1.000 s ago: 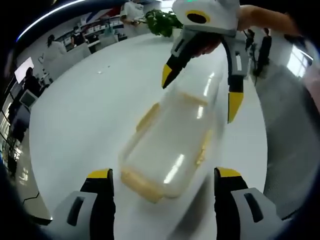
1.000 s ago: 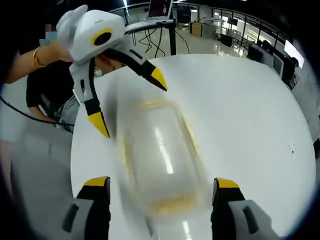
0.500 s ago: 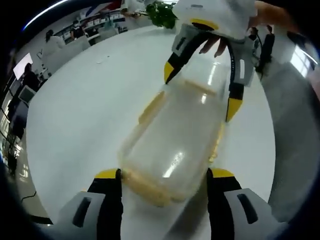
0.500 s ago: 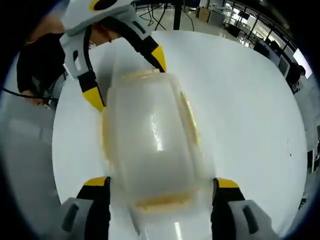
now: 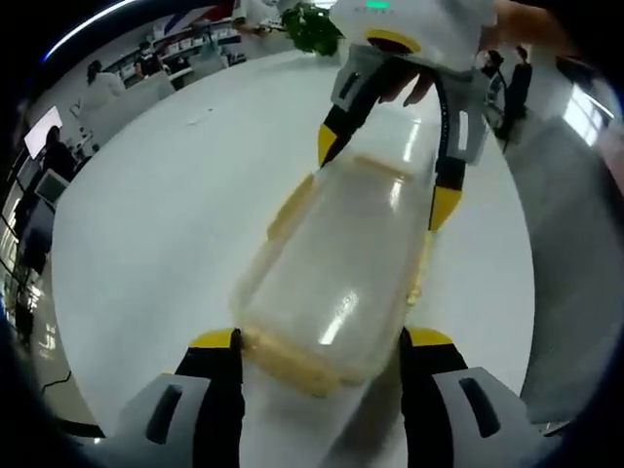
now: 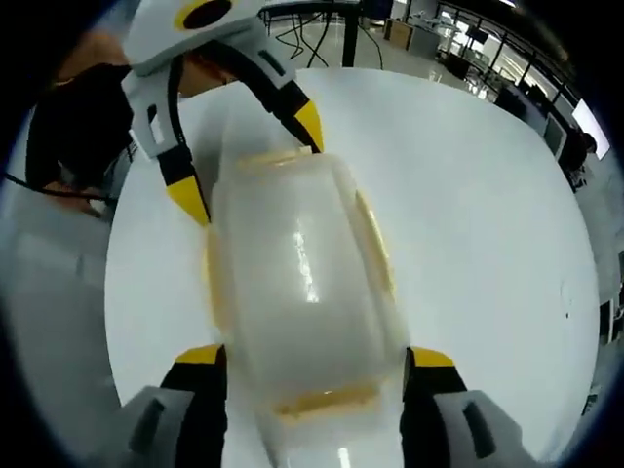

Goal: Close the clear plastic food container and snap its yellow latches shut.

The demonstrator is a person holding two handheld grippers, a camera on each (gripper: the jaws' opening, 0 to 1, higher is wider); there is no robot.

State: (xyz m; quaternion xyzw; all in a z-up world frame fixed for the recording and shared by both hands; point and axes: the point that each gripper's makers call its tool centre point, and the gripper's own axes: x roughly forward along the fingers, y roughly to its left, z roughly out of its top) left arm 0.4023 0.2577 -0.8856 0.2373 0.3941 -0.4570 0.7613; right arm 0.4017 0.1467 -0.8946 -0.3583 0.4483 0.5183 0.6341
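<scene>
Since the earlier frames, both grippers are closing in on the clear rectangular plastic food container point(image 5: 336, 283), which is now lying sharper and steadier between them on the round white table point(image 5: 166, 205). Its lid is sitting down on the body, with yellow latches point(image 6: 375, 239) running along its long sides and across both short ends. At one short end of the container, the left gripper point(image 5: 317, 343) is bracketing it with yellow-tipped jaws spread wide, the tips lying just beside the two corners; whether they are pressing the plastic cannot be told. At the opposite short end, the right gripper point(image 6: 314, 359) is standing likewise, jaws wide and flanking the corners, holding nothing that can be confirmed. In the left gripper view a hand is showing behind the right gripper's white housing. Beyond the table from the container, a green leafy plant point(image 5: 314, 31) is standing, and office desks with people are lying further off.
</scene>
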